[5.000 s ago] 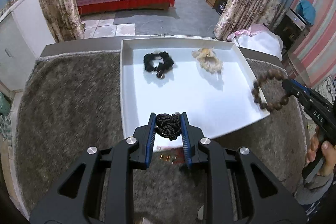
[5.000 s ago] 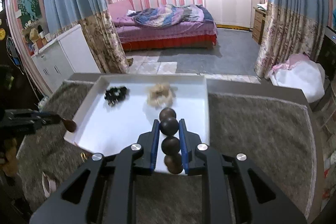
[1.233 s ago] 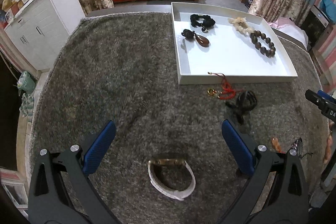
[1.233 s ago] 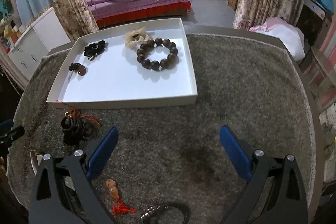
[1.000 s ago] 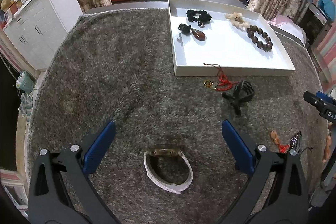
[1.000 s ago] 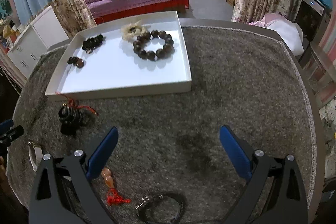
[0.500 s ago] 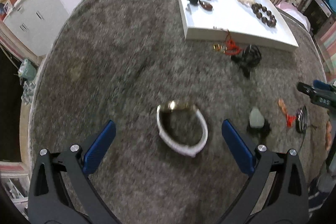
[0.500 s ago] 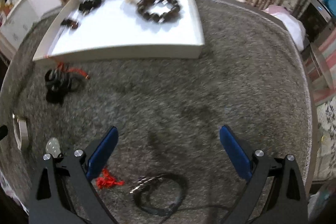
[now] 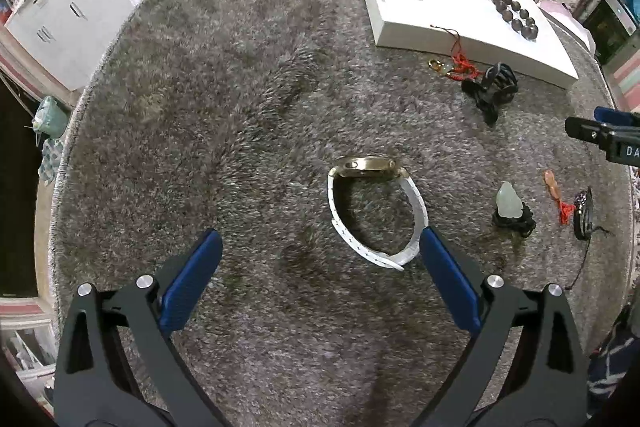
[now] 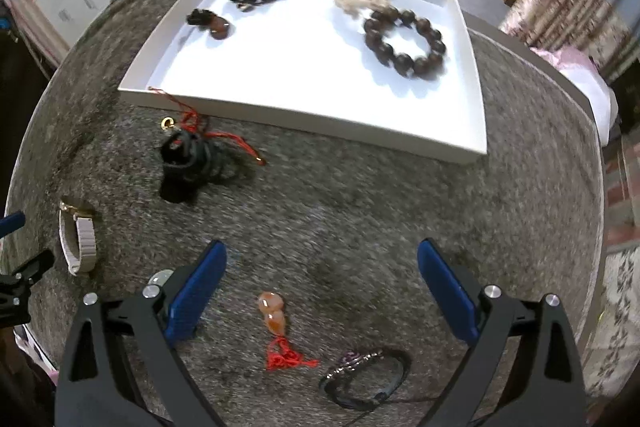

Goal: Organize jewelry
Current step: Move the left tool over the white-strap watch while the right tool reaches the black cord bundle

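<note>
The left gripper (image 9: 320, 275) gapes wide and empty over the grey rug (image 9: 224, 99). Just ahead the white-strapped watch (image 9: 376, 211) stands on edge, its gold case at the far end and its strap loop running back toward the jaws. The right gripper (image 10: 322, 281) is wide too, over an orange pendant (image 10: 273, 313). Farther off, the white tray (image 10: 304, 115) holds a wooden bead bracelet (image 10: 404, 41).

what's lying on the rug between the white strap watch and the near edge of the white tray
In the left wrist view, mostly bare grey rug lies between the watch and the white tray. A red cord charm and a black coiled bundle sit right of that line.
</note>
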`<state>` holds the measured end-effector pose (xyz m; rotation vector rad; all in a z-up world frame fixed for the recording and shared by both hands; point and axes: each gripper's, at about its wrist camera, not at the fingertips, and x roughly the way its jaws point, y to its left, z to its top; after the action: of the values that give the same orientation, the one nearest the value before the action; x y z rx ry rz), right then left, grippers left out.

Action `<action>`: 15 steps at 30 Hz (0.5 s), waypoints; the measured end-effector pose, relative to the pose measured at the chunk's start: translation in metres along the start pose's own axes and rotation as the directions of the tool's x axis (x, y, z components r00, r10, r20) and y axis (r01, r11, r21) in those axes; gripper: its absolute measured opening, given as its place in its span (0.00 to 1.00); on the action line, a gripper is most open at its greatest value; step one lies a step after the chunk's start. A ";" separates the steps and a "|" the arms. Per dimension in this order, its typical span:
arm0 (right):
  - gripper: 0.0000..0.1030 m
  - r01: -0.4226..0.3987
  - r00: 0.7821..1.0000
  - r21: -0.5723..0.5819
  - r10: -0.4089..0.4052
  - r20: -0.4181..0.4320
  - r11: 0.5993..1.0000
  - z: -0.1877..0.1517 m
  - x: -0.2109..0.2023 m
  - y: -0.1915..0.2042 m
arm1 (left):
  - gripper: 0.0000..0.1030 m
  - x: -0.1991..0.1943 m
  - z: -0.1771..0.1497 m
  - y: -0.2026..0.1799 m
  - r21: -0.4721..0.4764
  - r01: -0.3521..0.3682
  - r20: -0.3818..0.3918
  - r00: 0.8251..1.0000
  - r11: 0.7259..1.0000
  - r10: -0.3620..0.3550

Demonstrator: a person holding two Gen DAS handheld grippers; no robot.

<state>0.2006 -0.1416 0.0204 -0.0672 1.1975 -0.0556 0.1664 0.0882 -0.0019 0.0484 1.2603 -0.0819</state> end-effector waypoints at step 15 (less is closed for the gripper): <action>0.71 -0.011 0.999 -0.043 0.009 -0.044 0.999 0.020 0.009 0.017 | 0.82 0.011 0.008 -0.002 0.059 -0.007 -0.004 1.000 0.998 0.007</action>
<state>0.2231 -0.1249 0.0179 -0.0986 1.2431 -0.0221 0.1769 0.0847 -0.0104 0.1042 1.2618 -0.1134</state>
